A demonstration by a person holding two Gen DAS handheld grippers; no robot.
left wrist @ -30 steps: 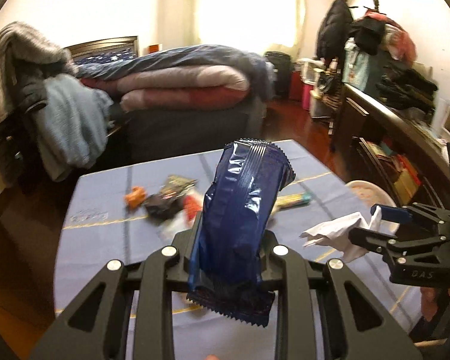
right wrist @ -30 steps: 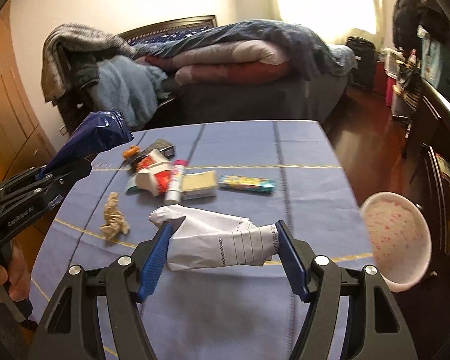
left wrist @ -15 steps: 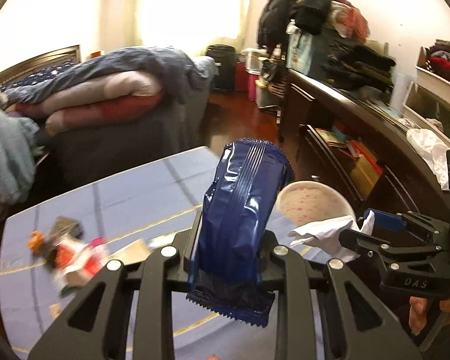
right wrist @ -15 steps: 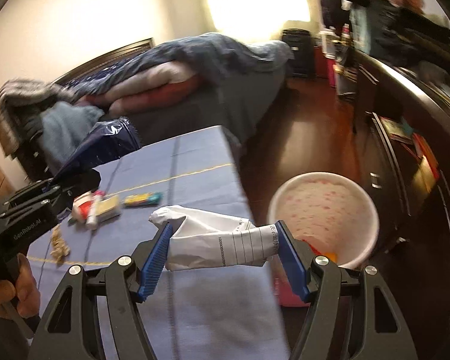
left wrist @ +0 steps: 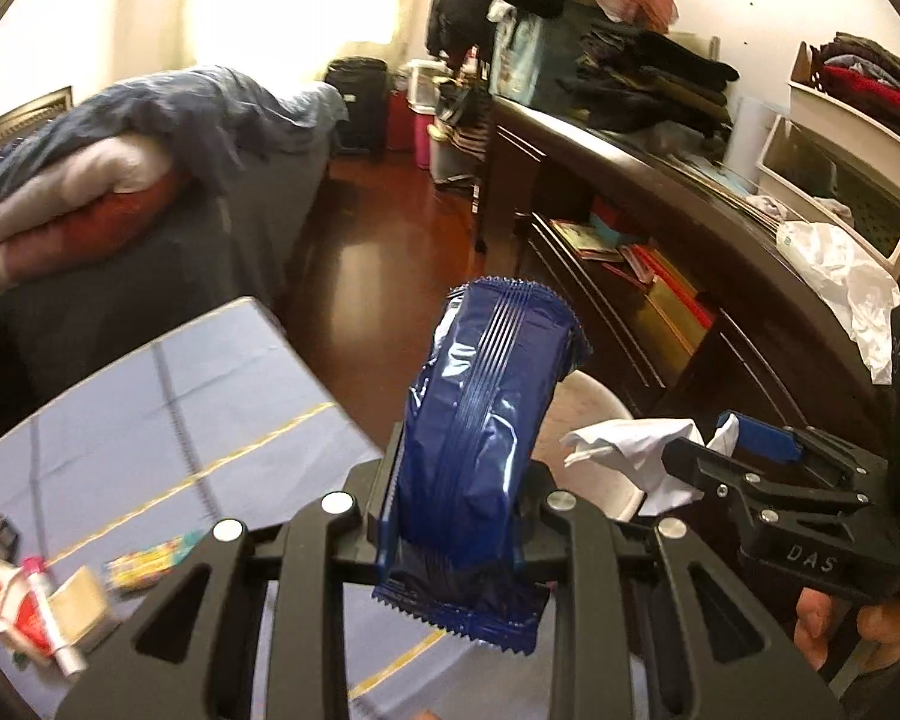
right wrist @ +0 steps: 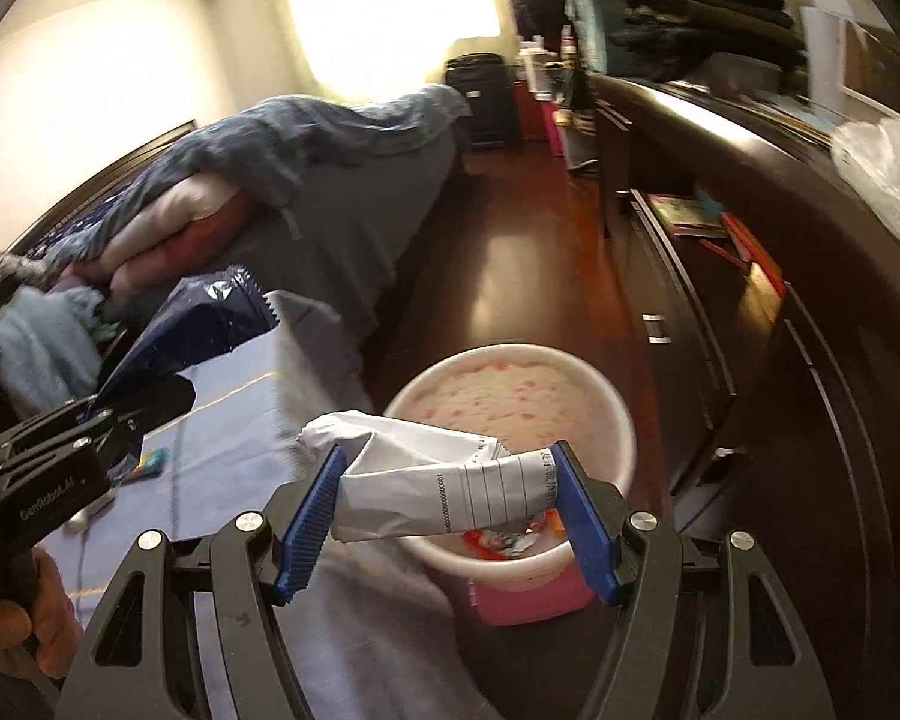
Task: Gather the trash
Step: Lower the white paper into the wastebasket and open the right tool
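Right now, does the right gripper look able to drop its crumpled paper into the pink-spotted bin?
Probably yes. The right gripper holds the crumpled paper in front of the bin's open mouth, with nothing between them. How far above the rim it hangs is unclear.

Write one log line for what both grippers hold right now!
left gripper: blue wrapper | right gripper: crumpled paper | trash bin: ahead

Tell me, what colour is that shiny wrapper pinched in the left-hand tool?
Dark blue wrapper, glossy with fine ridges; the left wrist view shows it best.
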